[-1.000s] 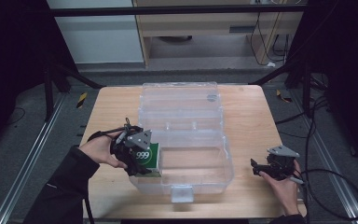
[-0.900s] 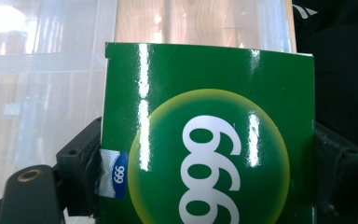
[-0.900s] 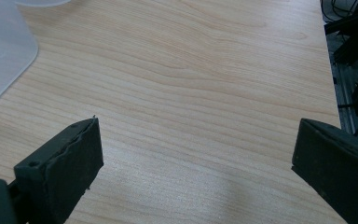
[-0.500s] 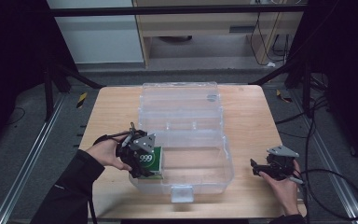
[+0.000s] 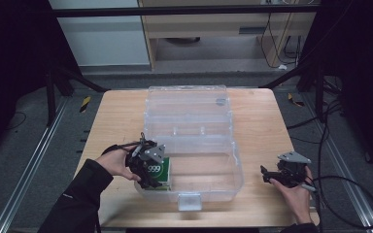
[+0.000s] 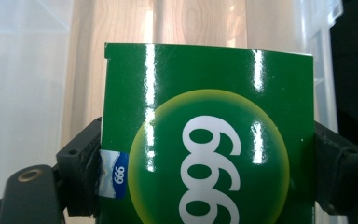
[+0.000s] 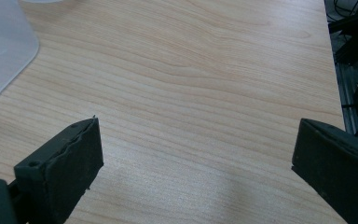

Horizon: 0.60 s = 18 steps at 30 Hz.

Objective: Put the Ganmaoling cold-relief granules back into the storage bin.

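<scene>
Left gripper point(image 5: 148, 167) jaws clamp the green box point(image 6: 205, 140) inside the bin point(image 5: 223, 189); right gripper point(image 5: 284, 174) jaws gape.

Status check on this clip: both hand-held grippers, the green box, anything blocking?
Left hand-held gripper shut on green box, at the clear bin's near-left corner. Right hand-held gripper open over bare table. Nothing in the way.

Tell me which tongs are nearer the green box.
Left. The left tongs are shut on the green box inside the clear bin; the right tongs sit open over the table, right of the bin.
</scene>
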### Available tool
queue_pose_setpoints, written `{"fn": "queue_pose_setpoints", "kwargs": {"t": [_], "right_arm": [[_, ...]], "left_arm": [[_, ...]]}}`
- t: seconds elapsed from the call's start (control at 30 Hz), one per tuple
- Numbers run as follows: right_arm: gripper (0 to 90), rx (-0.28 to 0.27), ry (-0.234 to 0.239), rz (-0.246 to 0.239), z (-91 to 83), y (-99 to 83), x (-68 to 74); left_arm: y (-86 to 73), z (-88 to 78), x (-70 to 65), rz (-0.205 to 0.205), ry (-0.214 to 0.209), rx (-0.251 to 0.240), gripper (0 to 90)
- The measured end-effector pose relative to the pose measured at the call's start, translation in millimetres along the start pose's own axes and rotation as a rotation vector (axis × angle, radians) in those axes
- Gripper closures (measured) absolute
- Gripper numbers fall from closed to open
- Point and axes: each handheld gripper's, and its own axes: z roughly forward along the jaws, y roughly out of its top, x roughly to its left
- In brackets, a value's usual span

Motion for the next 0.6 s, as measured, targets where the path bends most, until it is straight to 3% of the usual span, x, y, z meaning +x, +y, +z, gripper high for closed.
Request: {"fn": "queue_pose_setpoints", "kwargs": {"t": [0.6], "right_arm": [[2.0, 0.002, 0.0, -0.01, 0.8, -0.2, 0.3]], "left_arm": [[-3.3, 5.8, -2.0, 0.0, 0.02, 0.0, 14.5]]}}
